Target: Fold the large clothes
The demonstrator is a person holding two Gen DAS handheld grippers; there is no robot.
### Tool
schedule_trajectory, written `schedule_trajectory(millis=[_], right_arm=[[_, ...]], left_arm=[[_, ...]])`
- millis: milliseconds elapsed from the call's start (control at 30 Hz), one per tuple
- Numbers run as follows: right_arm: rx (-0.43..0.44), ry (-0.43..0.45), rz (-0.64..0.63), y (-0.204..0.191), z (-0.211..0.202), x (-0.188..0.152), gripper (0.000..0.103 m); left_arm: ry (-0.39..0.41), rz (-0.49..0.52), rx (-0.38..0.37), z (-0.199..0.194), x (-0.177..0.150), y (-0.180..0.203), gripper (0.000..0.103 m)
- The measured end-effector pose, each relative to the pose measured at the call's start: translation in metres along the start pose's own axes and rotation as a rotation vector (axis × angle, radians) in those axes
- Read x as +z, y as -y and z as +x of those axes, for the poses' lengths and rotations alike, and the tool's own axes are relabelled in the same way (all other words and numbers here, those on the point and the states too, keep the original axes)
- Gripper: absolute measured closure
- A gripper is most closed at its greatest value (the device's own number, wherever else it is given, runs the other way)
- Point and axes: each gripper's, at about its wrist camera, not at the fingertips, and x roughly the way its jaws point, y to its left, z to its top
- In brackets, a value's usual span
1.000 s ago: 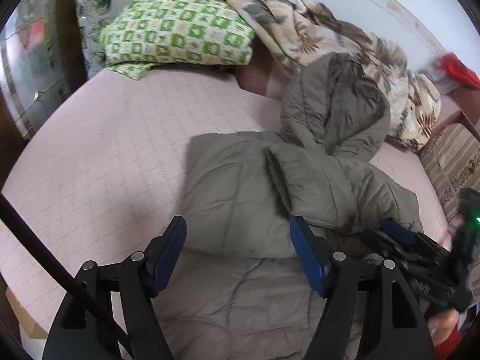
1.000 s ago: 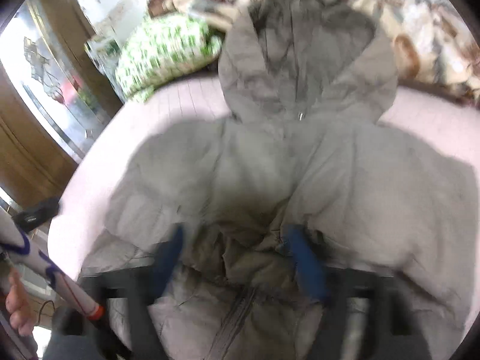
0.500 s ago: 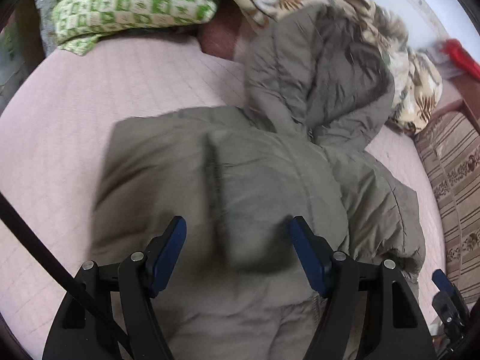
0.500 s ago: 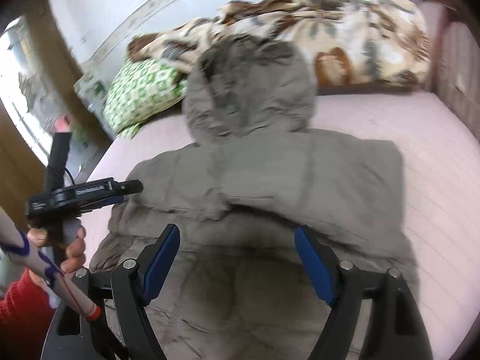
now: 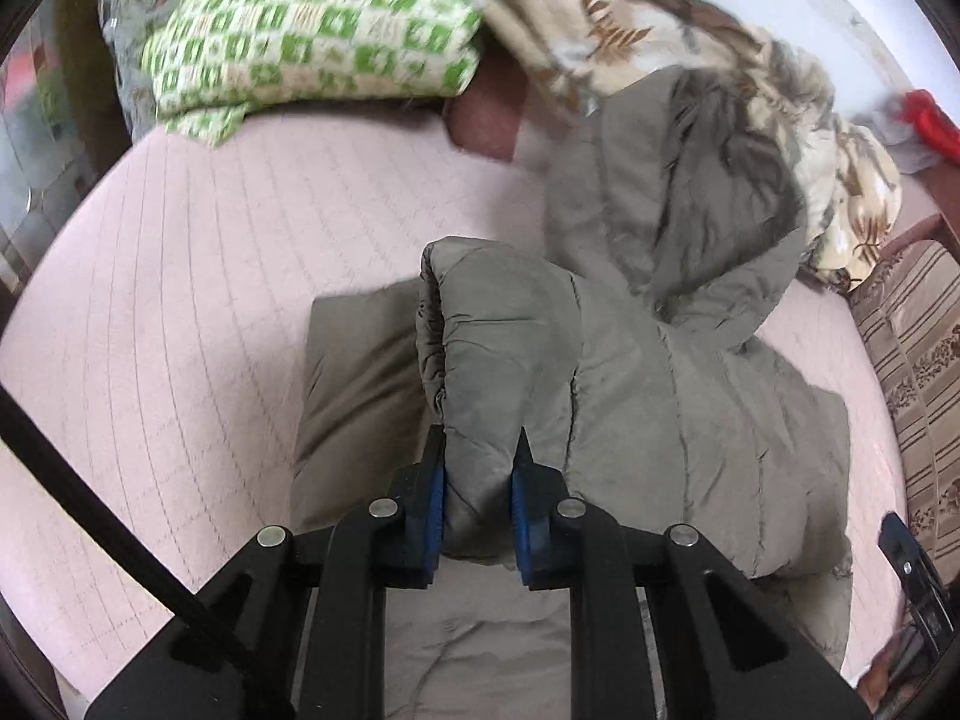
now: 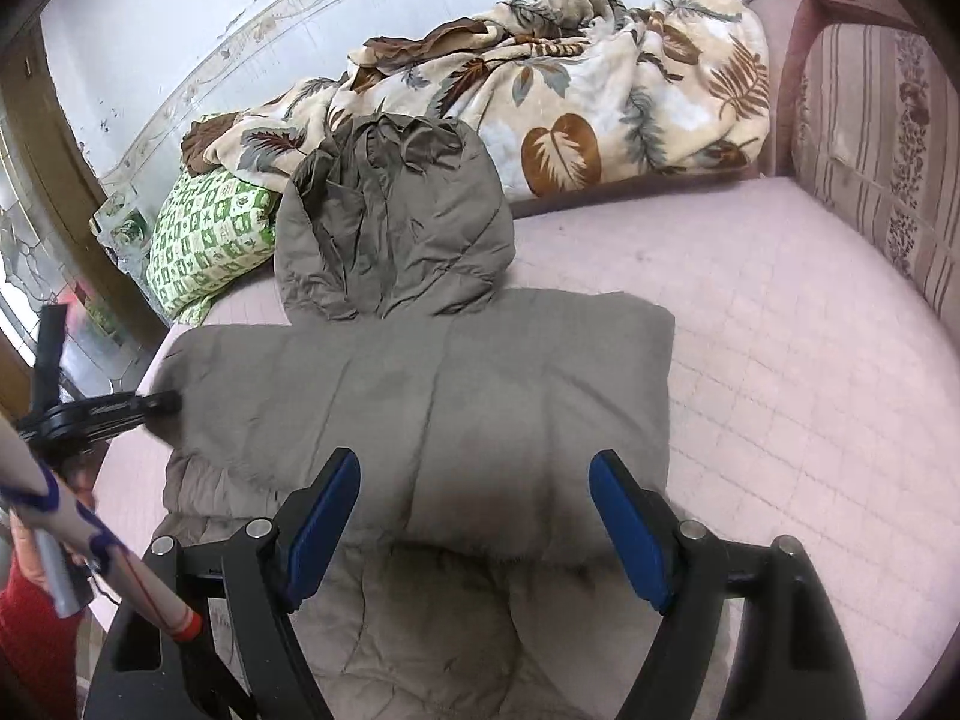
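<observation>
Olive-grey quilted fabric fills the left wrist view: the coat [image 5: 660, 420] lies spread on the pink bed [image 5: 210, 300], its hood [image 5: 678, 192] reaching toward the floral blanket [image 5: 630, 42] beyond it. The left gripper [image 5: 478, 468] has its jaws closing on a raised, padded fold of the sleeve [image 5: 498, 360], with fabric pinched between them.

From the right wrist view, the right gripper [image 6: 474, 516] hovers over the coat's body [image 6: 450, 408] with jaws wide and nothing between them. Both sides look turned inward already; the hood and a lengthwise fold appear left to do.
</observation>
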Motion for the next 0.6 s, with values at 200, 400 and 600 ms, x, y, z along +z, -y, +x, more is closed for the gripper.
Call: schedule_trajectory(millis=[200, 400, 600], right_arm=[[-0.073, -0.062, -0.042, -0.016, 0.05, 0.001, 0.02], [-0.153, -0.112, -0.069, -0.015, 0.088, -0.009, 0.02], [-0.207, -0.147, -0.109, -0.014, 0.112, -0.014, 0.01]], left_arm=[[-0.035, -0.025, 0.033, 0.029, -0.021, -0.005, 0.085], [-0.038, -0.046, 0.0, 0.03, -0.037, -0.009, 0.085], [-0.054, -0.071, 0.003, 0.037, -0.048, -0.011, 0.081]])
